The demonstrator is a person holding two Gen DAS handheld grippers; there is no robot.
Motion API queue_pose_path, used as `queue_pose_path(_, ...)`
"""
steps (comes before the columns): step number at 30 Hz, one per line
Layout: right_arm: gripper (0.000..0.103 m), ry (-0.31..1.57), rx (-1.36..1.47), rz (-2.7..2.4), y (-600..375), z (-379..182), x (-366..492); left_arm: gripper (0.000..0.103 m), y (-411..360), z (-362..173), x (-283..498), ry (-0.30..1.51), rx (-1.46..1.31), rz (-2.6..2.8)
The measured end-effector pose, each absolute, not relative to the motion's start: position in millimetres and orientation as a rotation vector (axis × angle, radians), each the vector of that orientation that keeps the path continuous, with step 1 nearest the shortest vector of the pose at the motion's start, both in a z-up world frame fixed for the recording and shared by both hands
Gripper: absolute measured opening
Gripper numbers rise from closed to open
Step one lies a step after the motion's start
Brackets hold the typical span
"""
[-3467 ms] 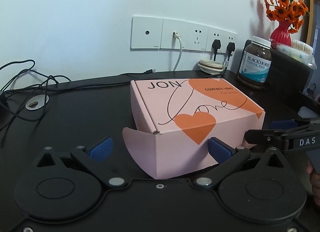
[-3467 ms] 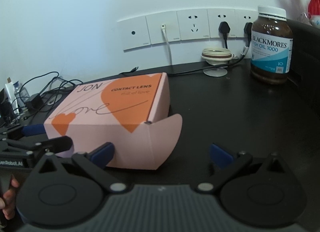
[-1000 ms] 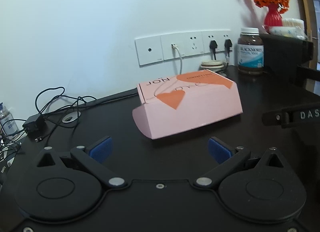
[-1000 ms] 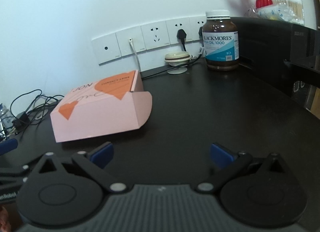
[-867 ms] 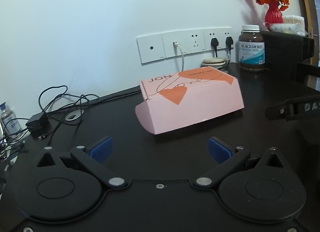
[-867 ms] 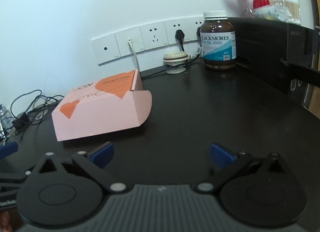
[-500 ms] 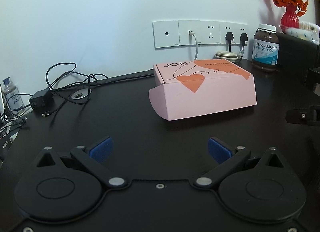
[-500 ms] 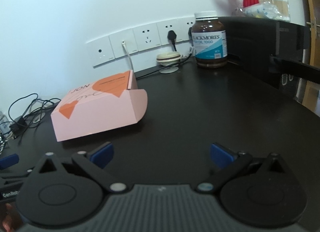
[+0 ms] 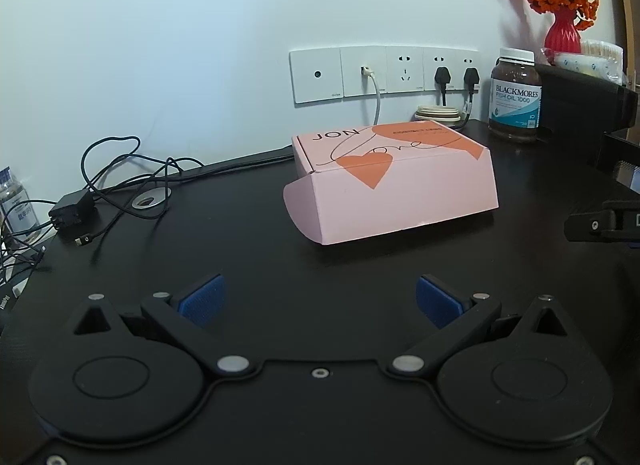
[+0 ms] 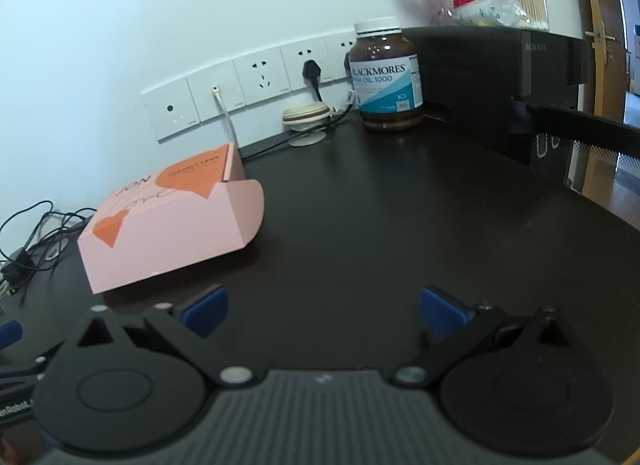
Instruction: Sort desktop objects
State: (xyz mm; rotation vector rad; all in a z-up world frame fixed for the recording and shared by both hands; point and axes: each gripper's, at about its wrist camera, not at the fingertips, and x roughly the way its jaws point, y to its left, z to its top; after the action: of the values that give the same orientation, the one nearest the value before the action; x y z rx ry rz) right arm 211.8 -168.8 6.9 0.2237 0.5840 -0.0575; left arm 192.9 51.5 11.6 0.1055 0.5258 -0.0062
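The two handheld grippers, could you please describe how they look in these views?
The left gripper and right gripper look alike: matte black bodies with two round discs, angular black linkage arms with silver pivot pins, and blue pads on the fingers. The right one's base is ribbed grey. White lettering marks the left gripper's side, partly cut off.

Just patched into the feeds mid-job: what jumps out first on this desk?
The pink box with orange hearts lies closed in the middle of the black desk, free of both open tongs, left and right. Behind it, by the wall sockets, stands a brown fish oil bottle, upright with its cap on. A red vase of orange flowers sits higher up at far right, and tangled black cables lie at the desk's left edge.
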Motion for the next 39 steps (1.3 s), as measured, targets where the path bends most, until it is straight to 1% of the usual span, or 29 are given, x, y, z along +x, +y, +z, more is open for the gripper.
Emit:
queue_pose_path(5, 0.102, 0.597, 0.200, -0.058, -164.5, 6.7, 212.2, 0.103, 50.8, 10.9, 194.7, 0.557, 0.113, -0.005)
queue_pose_path(15, 0.102, 0.648, 0.196, -0.053, -162.8, 5.1, 208.4, 0.103, 58.4, 12.2, 198.8, 0.633, 0.033, 0.011)
queue_pose_path(39, 0.102, 0.660, 0.217, -0.073, -167.0, 4.5, 201.7, 0.103, 49.1, 12.0, 194.1, 0.700, 0.074, 0.005)
